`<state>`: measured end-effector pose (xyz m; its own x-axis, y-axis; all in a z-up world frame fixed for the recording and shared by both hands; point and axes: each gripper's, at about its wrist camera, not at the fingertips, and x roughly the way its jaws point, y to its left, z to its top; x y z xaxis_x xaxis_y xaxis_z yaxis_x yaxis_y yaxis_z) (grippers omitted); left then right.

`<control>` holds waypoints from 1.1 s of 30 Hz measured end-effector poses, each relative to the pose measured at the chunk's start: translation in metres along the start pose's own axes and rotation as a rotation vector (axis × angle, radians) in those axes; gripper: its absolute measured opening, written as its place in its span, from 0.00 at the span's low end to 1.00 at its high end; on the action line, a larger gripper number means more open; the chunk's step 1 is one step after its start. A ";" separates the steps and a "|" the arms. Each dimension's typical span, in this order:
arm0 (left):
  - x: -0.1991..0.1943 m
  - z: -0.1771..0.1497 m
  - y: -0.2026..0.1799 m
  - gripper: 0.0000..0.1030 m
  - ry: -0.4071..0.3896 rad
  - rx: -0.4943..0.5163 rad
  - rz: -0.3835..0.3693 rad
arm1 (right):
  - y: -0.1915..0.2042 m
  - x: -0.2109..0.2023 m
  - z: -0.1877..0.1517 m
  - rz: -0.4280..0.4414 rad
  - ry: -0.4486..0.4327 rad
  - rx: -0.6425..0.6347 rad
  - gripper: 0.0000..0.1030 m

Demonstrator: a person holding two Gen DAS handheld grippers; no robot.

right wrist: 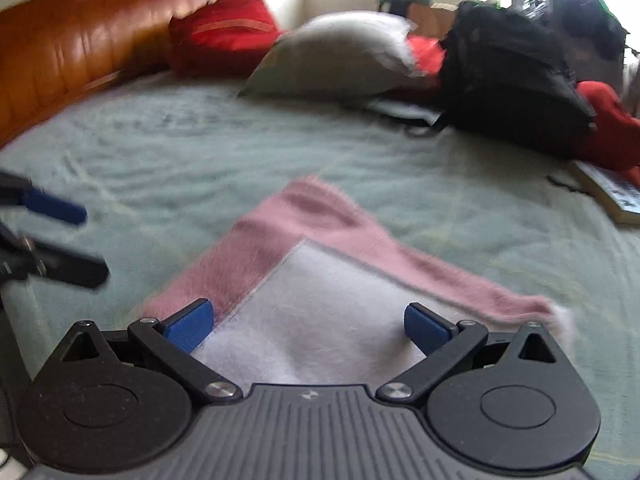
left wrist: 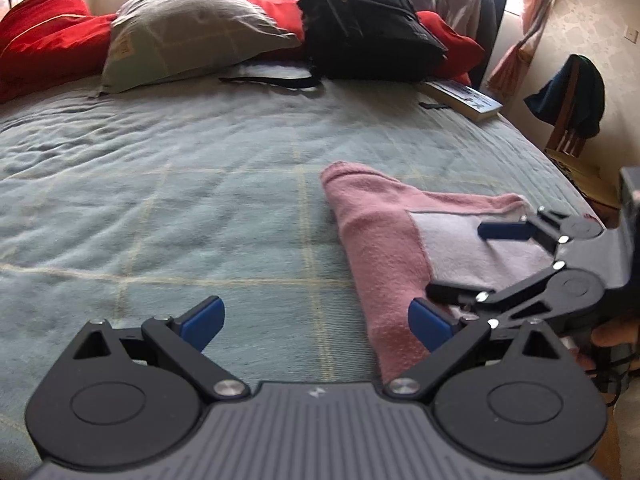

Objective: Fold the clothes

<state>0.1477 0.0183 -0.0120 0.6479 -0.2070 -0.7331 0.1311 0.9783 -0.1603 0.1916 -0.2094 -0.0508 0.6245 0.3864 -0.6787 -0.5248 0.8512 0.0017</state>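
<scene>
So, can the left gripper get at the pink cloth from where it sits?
Probably yes: the left gripper is open, the pink cloth lies just ahead to its right on the bed, though the right gripper hovers over it.

Pink fleecy garment [left wrist: 384, 248], folded into a compact, roughly triangular bundle with a pale lavender-white panel [left wrist: 476, 248] showing on its upper face, bordered by pink along two sides. Lying flat on the blue-green checked bedspread [left wrist: 180, 184], toward the near side of it and well apart from the black backpack [left wrist: 368, 24] at the far end. Seen from the right wrist view as one blunt pink corner [right wrist: 316, 200] pointing toward the backpack, with the pale panel [right wrist: 320, 316] nearest the camera.
</scene>
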 end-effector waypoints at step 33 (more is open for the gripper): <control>-0.035 -0.003 0.004 0.95 -0.073 -0.019 -0.003 | 0.060 -0.034 -0.021 0.153 -0.012 0.018 1.00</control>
<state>0.1232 0.0297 0.0111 0.7009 -0.2085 -0.6821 0.1194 0.9771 -0.1760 0.1267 -0.1786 -0.0432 0.5448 0.5162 -0.6608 -0.6041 0.7882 0.1176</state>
